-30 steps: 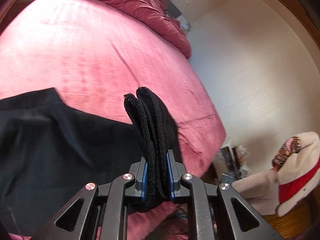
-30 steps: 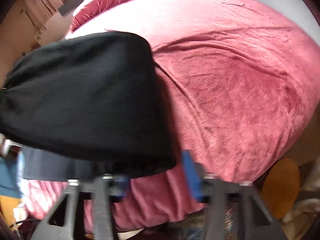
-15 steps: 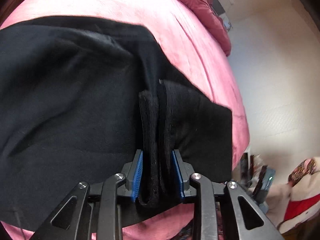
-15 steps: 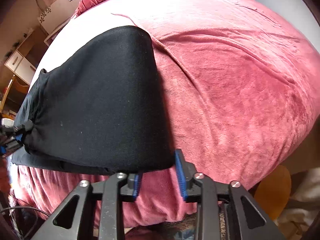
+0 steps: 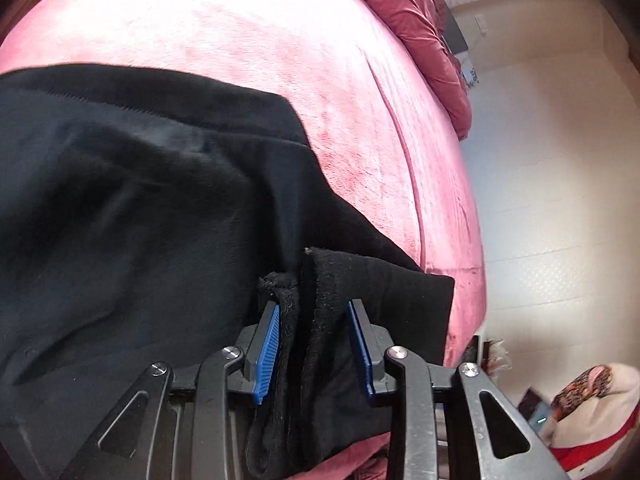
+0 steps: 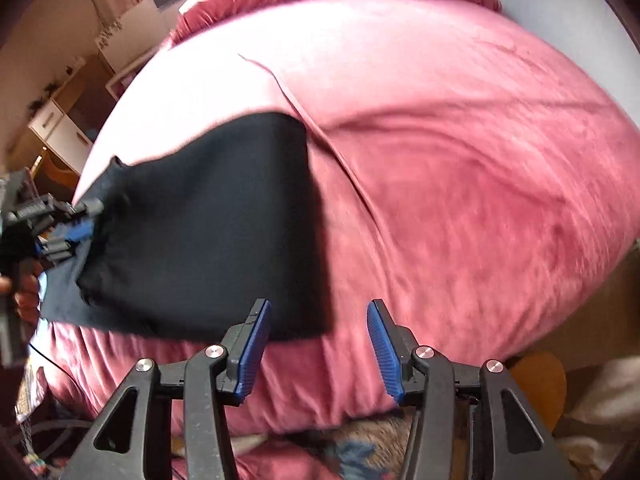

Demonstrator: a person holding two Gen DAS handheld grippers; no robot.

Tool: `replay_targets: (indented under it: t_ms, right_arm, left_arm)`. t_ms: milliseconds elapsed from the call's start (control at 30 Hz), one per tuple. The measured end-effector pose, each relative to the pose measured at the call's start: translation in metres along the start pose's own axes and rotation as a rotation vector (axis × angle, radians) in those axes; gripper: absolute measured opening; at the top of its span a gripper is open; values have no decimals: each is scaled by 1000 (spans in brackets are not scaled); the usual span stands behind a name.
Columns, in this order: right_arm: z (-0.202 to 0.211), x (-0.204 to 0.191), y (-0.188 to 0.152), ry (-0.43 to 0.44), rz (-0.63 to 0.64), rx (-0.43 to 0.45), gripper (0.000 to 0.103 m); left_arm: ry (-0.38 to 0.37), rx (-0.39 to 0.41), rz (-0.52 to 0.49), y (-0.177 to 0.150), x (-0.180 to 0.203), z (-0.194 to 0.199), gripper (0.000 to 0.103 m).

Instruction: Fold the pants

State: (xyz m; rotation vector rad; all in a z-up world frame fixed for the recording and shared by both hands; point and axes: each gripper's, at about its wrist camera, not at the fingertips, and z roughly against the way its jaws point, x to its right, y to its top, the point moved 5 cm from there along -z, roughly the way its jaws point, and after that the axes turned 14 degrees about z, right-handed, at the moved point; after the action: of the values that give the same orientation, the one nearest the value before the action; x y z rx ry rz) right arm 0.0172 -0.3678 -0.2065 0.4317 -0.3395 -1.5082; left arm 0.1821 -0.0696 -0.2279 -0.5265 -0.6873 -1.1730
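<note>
Pants (image 5: 132, 220) lie folded on the bed (image 6: 460, 184); my left tool (image 5: 312, 344) pinches their edge flat, my right tool (image 6: 318, 344) gapes, holding nothing.

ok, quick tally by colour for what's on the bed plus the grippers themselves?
Black: 1, the folded black fabric pants
Pink-red: 2, the plush pink bed cover and the bunched dark red duvet at the far end
Black with blue pads: 2, the left gripper with pants cloth between its fingers, and the right gripper, open with nothing in it
Total: 5
</note>
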Motion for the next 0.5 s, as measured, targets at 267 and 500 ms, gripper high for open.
replay_targets:
  t_ms: [267, 500]
  right_arm:
    - [-12, -48, 63, 40, 59, 77, 50]
    - [-55, -60, 84, 10, 78, -2, 51]
  left_arm:
    - [61, 108, -187, -13, 16, 18, 9]
    - [290, 183, -295, -20, 3, 3, 10]
